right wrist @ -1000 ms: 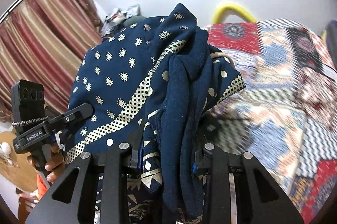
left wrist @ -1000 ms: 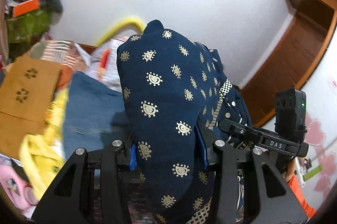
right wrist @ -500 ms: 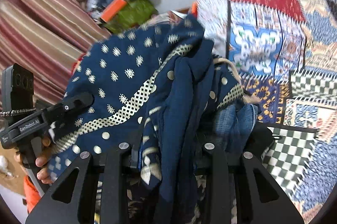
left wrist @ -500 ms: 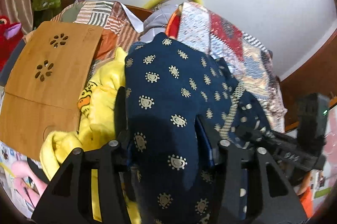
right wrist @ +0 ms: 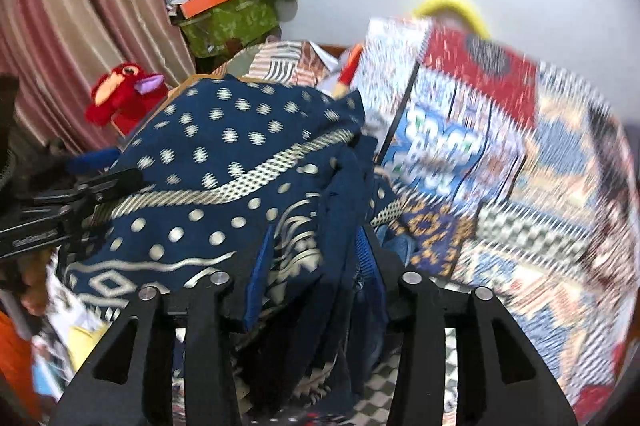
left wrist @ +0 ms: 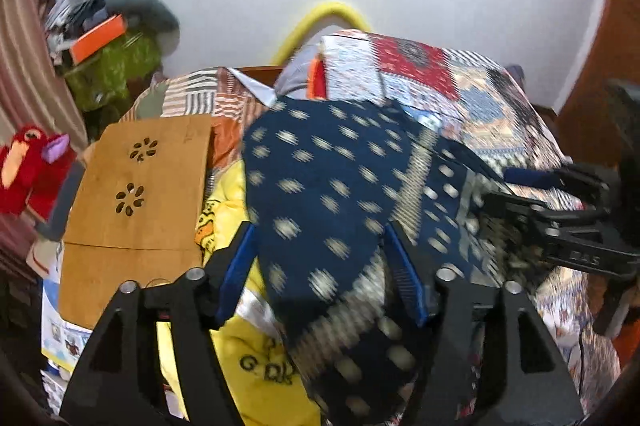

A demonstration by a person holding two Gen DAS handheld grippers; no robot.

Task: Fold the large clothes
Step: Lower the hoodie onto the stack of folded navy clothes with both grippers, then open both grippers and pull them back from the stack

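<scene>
Fabric of the navy printed garment (left wrist: 332, 193) fills the near field in both wrist views. The left hand-held gripper (left wrist: 324, 266) now stands with its blue pads (left wrist: 404, 274) spread wider than half a second ago; cloth lies between them, but whether they still pinch it cannot be told from the blurred frame. The right hand-held gripper (right wrist: 312, 266) is pressed together on a bunched, hanging fold of the same garment (right wrist: 240, 161), as in the earlier frames.

Compared with one second ago, both cameras have tipped from the wall down toward the bed. The garment, then held high against the wall, is now low over the clutter: it overlaps a yellow cloth (left wrist: 232, 226) beside a wooden board (left wrist: 136, 185), with the patchwork quilt (left wrist: 460, 89) beyond.

Judgement: the garment is being lowered toward the bed for spreading, and no fold is yet formed. The wider left pads suggest a release or regrip; if the cloth slips there, the edge will drop unevenly.

Farther back stand a red plush toy (right wrist: 124, 93), a green box (right wrist: 228, 21) and a striped curtain (right wrist: 80, 5).
</scene>
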